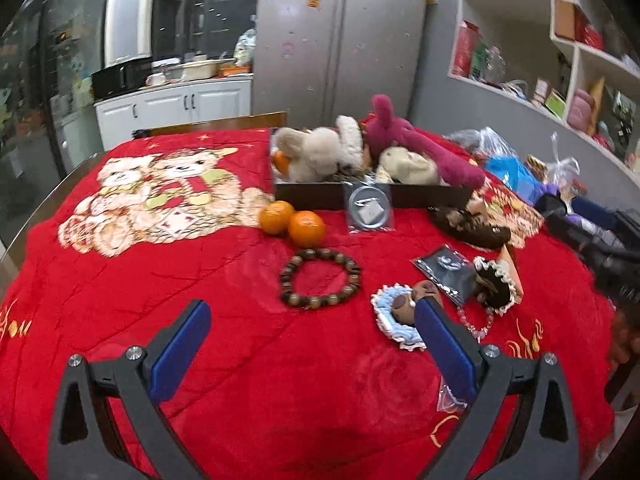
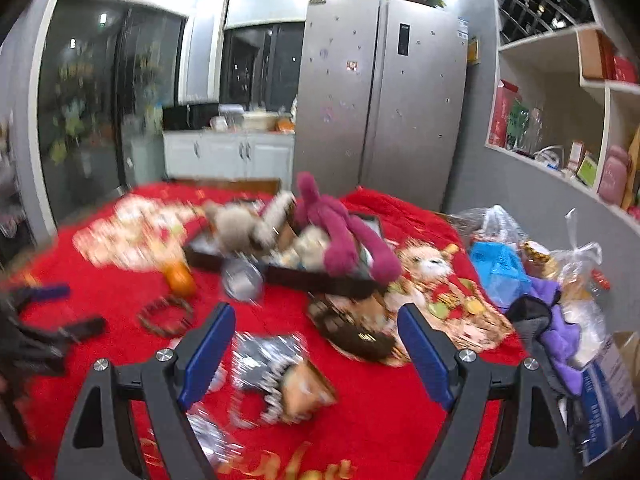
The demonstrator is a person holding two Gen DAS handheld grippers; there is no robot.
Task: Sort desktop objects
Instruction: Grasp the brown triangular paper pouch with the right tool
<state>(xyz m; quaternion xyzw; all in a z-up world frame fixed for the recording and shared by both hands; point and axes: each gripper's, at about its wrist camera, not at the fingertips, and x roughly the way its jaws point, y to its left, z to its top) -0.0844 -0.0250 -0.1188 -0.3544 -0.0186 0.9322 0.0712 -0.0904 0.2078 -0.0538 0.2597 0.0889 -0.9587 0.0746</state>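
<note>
A red plush blanket (image 1: 200,280) with a teddy-bear print covers the table. At its far side a dark shallow tray (image 1: 312,194) holds cream and magenta soft toys (image 1: 384,148). Nearer lie two oranges (image 1: 292,222), then a brown wooden bead bracelet (image 1: 320,284). The left tool (image 1: 312,320) and right tool (image 2: 316,328) both gape wide, gripping nothing.
</note>
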